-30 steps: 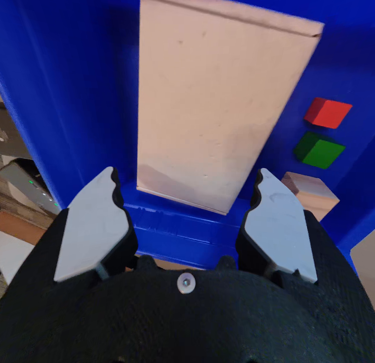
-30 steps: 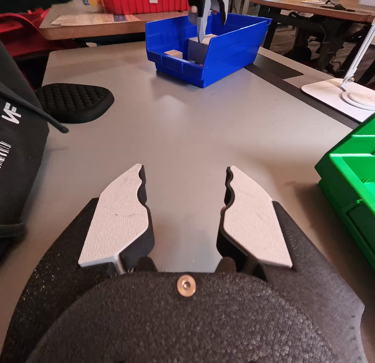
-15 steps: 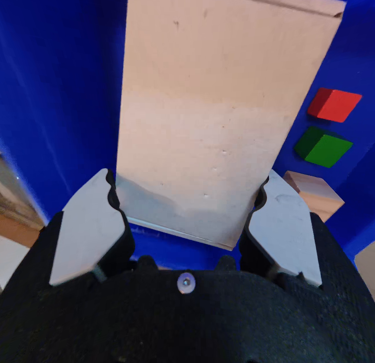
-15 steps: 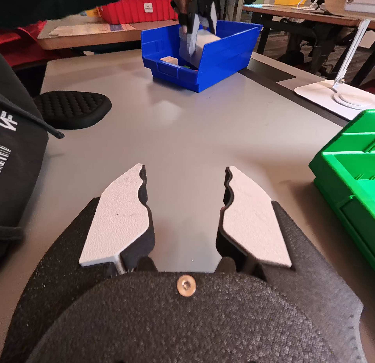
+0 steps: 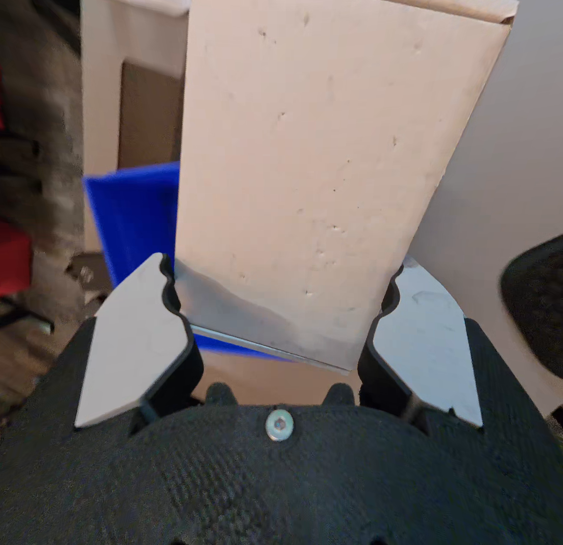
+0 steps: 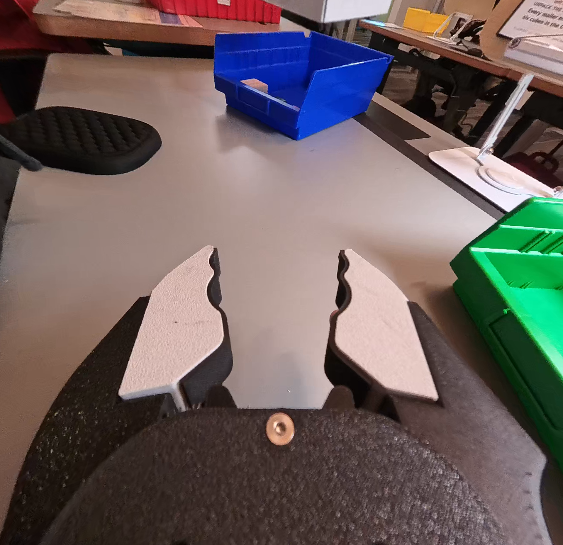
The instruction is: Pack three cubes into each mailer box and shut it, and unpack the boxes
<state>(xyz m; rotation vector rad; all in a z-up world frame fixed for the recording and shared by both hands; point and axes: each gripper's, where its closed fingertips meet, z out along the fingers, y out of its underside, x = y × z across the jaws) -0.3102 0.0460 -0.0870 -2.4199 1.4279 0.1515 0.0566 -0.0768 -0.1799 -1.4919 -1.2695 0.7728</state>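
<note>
While our left gripper [image 5: 280, 311] is clamping the flat pale cardboard mailer box [image 5: 320, 165] by its side edges, carrying it above the blue plastic bin [image 5: 134, 219] towards packing space, our right gripper [image 6: 278, 286] is waiting wide and empty over the grey worktop [image 6: 259, 201].

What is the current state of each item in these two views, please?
Left hand-held gripper: shut on the mailer box.
Mailer box: closed, lifted clear of the blue bin.
Right hand-held gripper: open, empty, above the table.
Blue bin: open-topped, on the table.
Green bin: open-topped; visible part empty.
</note>
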